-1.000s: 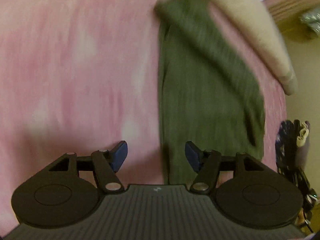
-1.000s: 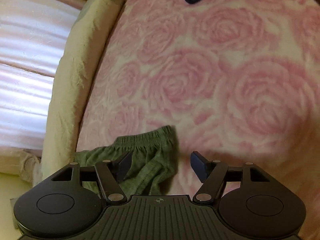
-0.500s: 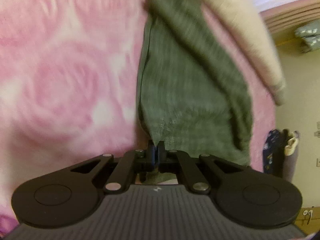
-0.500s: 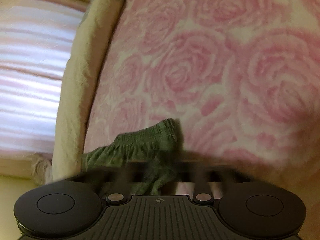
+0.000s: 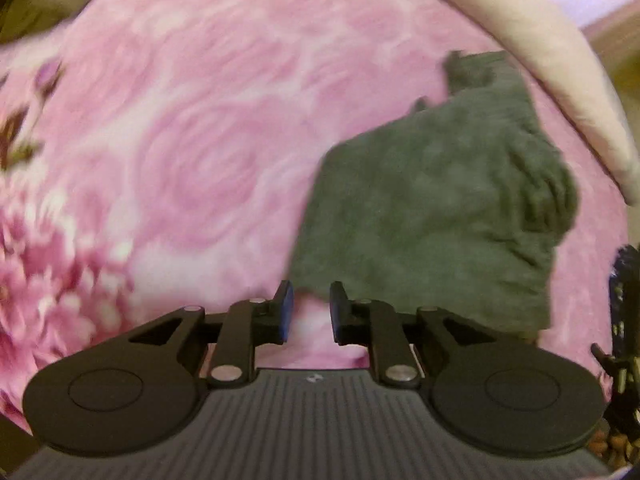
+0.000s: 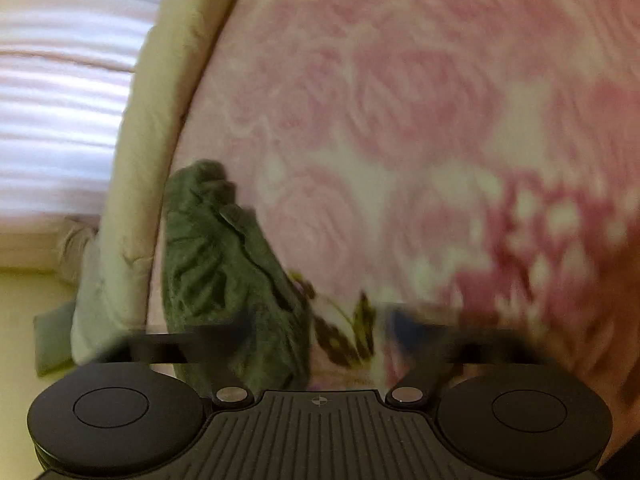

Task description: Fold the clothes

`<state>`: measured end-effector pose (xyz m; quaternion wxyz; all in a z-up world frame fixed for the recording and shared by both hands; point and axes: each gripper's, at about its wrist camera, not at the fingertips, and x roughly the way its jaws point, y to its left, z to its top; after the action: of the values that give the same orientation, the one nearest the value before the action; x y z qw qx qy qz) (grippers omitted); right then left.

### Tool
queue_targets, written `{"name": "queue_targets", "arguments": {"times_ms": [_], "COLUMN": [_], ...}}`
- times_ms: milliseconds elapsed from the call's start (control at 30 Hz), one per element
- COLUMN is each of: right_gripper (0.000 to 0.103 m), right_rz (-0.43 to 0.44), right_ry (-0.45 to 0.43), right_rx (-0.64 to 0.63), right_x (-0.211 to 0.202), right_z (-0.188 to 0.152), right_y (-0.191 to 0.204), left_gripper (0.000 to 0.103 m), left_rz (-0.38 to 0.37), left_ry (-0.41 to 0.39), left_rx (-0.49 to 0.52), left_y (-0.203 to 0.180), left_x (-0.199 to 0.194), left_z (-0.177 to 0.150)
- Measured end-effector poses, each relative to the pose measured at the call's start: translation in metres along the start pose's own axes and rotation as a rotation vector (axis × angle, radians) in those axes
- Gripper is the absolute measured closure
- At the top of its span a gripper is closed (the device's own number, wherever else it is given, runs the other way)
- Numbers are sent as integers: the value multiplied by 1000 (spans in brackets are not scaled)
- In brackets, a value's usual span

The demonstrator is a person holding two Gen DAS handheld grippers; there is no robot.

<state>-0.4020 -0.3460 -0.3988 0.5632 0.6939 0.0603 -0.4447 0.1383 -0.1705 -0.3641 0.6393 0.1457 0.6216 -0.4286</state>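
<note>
Moved: green garment (image 5: 436,208) folded shorter | left claw (image 5: 310,312) opening, empty

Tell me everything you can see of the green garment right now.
The green garment is dull olive, soft knit-looking cloth, folded over into a rough block and lying flat on the pink rose-patterned blanket, close to the cream padded edge. Its far side is bunched into wrinkles. The right wrist view shows it as a rumpled, creased heap. Neither tongs grip it: the left tongs are opening just off its near corner, with nothing between the jaws.
</note>
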Motion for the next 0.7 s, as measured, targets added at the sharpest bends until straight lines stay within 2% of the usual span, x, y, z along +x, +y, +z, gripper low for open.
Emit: {"name": "queue_targets", "arguments": {"times_ms": [100,200,267,333,367,400,467,500,567,667,700], "right_gripper": [18,36,36,36,36,36,87,96,96,96,96], "right_rz": [26,47,13,-9,1,7,1,-5,0,18,2], "right_ry": [16,40,43,35,21,12,6,7,-44,-142,-164], "right_rx": [-27,-71,-95,-112,-120,-130,-143,-150,-179,-243,-251], "right_x": [19,41,58,74,78,78,85,89,78,34,19], "right_z": [-16,-26,-28,-30,-31,-34,-31,-29,-23,-18,-17], "right_y": [8,19,24,28,30,27,33,35,47,65,64], "left_gripper": [73,67,62,61,62,70,101,102,102,102,102], "left_rz": [-24,-102,-128,-158,-173,-178,-195,-207,-246,-342,-362], "left_ry": [-31,-61,-79,-81,-85,-90,-90,-85,-100,-168,-159], "left_rx": [-81,-164,-217,-274,-285,-272,-250,-241,-210,-15,34], "left_y": [15,23,33,37,38,35,31,28,23,-4,-10], "left_x": [7,6,3,16,21,28,35,37,33,0,-6], "left_z": [-13,-17,-17,-16,-15,-13,-7,-4,1,-1,-7]}}
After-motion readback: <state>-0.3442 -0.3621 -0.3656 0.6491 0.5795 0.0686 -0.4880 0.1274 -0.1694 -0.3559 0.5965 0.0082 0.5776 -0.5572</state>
